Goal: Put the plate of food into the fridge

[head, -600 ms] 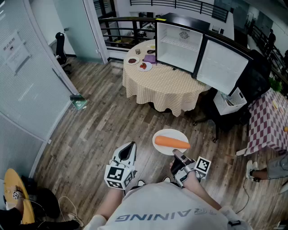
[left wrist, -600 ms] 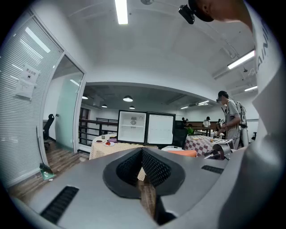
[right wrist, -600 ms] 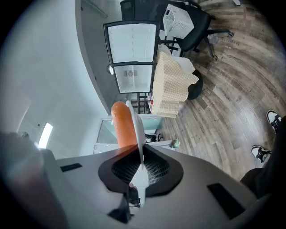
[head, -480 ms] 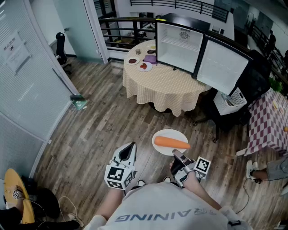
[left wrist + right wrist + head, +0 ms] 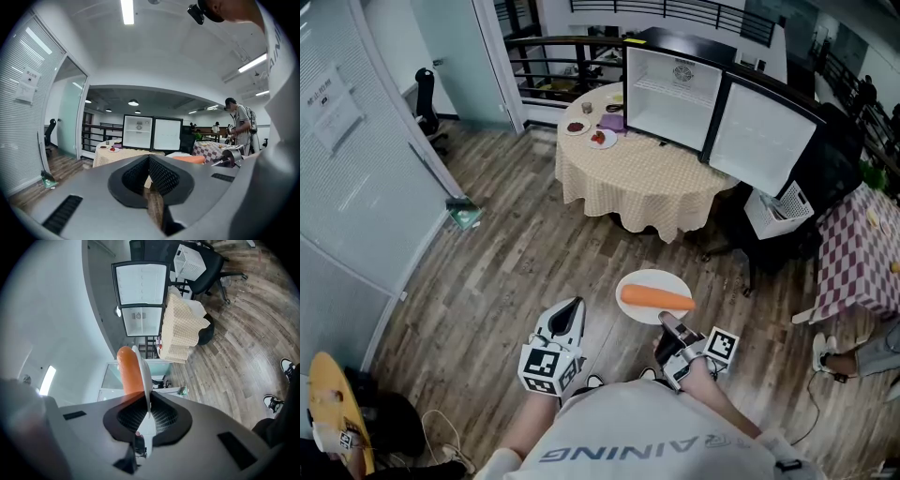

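A white plate point(image 5: 654, 279) with an orange carrot point(image 5: 656, 298) on it hangs over the wood floor, held level by its near rim. My right gripper point(image 5: 669, 324) is shut on that rim; in the right gripper view the plate point(image 5: 145, 376) runs edge-on between the pads with the carrot point(image 5: 129, 370) beside it. My left gripper point(image 5: 569, 313) is shut and empty, low at the left of the plate. The fridge point(image 5: 675, 96) stands open on the round table, its door point(image 5: 761, 136) swung to the right. In the left gripper view the fridge point(image 5: 138, 133) shows straight ahead.
The round table point(image 5: 639, 173) has a checked cloth and small dishes point(image 5: 602, 139) at its far left. A black office chair point(image 5: 769, 239) and a white basket point(image 5: 776, 212) stand right of it. A glass partition point(image 5: 356, 159) runs along the left. A checked table point(image 5: 862, 244) is at the right.
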### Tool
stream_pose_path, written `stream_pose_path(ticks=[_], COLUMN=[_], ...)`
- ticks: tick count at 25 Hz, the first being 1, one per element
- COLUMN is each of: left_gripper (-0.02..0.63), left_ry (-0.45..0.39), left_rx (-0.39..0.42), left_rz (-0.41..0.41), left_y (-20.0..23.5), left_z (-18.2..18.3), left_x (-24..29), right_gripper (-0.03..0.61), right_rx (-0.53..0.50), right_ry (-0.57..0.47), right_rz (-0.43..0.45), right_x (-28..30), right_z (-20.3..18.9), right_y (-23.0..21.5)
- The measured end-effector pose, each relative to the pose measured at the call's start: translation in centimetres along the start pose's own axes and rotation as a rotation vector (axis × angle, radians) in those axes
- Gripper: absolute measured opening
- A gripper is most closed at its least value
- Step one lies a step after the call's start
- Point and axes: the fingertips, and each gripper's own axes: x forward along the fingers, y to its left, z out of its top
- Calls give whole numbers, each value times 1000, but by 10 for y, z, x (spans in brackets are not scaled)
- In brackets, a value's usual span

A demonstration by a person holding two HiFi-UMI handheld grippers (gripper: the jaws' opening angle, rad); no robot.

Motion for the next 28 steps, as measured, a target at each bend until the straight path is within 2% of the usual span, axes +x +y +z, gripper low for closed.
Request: stream_pose_path(ticks=[11,18,28], left_gripper=[8,8,8], left_ry=[9,22,81], left_rx=[-11,-14,-16], left_rz=[0,-6,43], left_y=[-14,-44,-65], left_z=[-1,-4,-19], left_x=[13,38,52], right_gripper=[37,37,37], right_rx=[15,19,57], right_ry=[4,3,41], right_rz=[-7,-22,-27], right_x=[-10,-28,-33], right_z=[15,45,71], right_y=[-3,-10,-31])
